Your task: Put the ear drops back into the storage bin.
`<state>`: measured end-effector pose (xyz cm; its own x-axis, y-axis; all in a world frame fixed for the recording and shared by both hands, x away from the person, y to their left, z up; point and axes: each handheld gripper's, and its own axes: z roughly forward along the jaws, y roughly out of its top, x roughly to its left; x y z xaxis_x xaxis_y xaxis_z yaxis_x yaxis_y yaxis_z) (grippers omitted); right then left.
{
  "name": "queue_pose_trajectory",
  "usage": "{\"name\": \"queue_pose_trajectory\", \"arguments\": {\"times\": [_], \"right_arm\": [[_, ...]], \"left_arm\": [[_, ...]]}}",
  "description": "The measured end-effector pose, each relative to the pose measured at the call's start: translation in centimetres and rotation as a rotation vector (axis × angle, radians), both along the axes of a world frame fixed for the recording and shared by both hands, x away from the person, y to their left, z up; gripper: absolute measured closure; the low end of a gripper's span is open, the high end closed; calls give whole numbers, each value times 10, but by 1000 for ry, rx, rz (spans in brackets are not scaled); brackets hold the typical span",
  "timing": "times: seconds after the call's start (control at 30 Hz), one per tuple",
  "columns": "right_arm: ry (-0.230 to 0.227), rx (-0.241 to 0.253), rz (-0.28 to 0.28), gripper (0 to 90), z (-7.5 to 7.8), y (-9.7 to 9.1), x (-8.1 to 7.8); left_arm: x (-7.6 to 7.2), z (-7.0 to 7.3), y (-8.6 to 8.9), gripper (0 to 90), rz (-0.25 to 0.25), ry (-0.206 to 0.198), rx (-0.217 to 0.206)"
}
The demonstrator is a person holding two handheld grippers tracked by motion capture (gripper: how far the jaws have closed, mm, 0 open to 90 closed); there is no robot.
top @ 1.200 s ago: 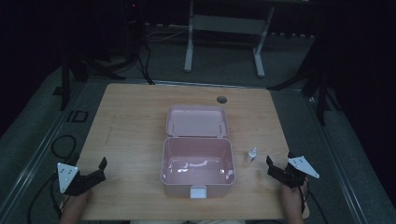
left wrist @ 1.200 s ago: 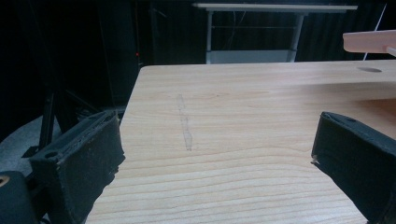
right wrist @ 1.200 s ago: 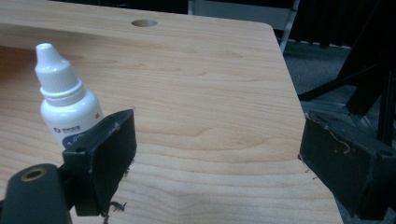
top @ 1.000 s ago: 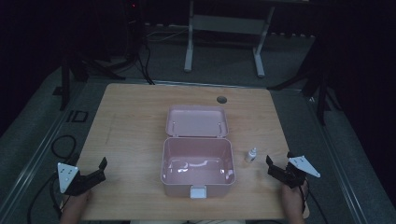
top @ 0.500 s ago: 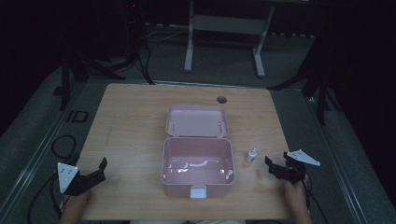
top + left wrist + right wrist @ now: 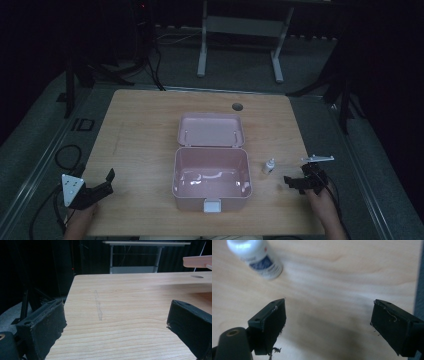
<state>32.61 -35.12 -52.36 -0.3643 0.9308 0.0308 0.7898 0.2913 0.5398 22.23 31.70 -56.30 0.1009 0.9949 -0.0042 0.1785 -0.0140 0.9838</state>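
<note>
Just beyond right gripper, small white bottle, jaws spread, apart

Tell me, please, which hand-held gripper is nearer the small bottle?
The right hand-held gripper: it sits just beside the bottle, while the left one lies across the pink box.

The worktop is pale wood with fine lengthwise grain and a faint grey streak, and a small dark round hole near its far edge. The open box is soft pink inside and out, with a whitish latch. The small bottle is white with a blue label; both grippers' jaws are black, each topped by a light grey plate.
</note>
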Motion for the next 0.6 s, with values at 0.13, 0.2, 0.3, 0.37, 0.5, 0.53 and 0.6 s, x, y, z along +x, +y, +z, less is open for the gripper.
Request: {"name": "queue_pose_trajectory", "arguments": {"times": [0.13,0.2,0.3,0.37,0.5,0.53,0.6], "right_arm": [[112,0,31,128,1,2,1],[148,-26,40,134,2,4,0],[194,-44,59,138,4,7,-1],[225,-64,86,138,5,9,-1],[301,-130,164,131,6,16,-3],[316,-152,183,130,6,18,-4],[342,-171,213,131,7,20,-5]], "left_arm": [[0,0,0,20,1,0,2],[0,0,0,20,1,0,2],[0,0,0,20,0,0,2],[0,0,0,20,1,1,1],[0,0,0,20,1,0,-1],[0,0,0,20,2,-1,-2],[0,0,0,20,2,-1,-4]]}}
